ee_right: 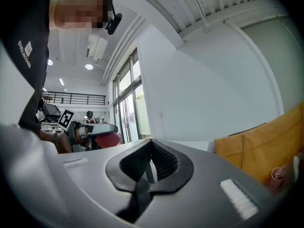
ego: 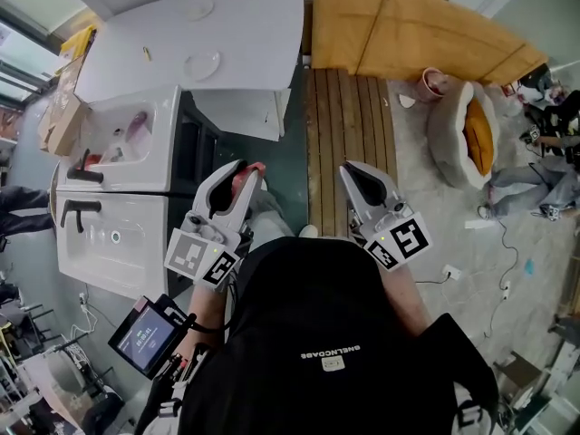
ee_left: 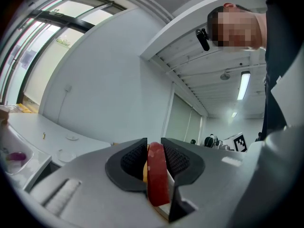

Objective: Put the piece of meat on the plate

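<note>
A flat red piece of meat (ee_left: pixel 157 179) stands on edge between the jaws of my left gripper (ee_left: pixel 153 161), which is shut on it. From the head view the meat (ego: pixel 255 168) shows as a red tip at the end of the left gripper (ego: pixel 237 178), held level in front of the person's body. Two white plates (ego: pixel 201 64) lie on the white table (ego: pixel 254 34) beyond; the nearer plate (ee_left: pixel 66 155) also shows in the left gripper view. My right gripper (ego: pixel 352 174) is held alongside, shut and with nothing in it (ee_right: pixel 151 167).
A white double sink (ego: pixel 118 179) with dark taps stands to the left. A slatted wooden bench (ego: pixel 349 143) and a yellow sofa (ego: pixel 417 34) lie ahead on the right. A round pet bed (ego: pixel 467 134) sits on the floor at the right.
</note>
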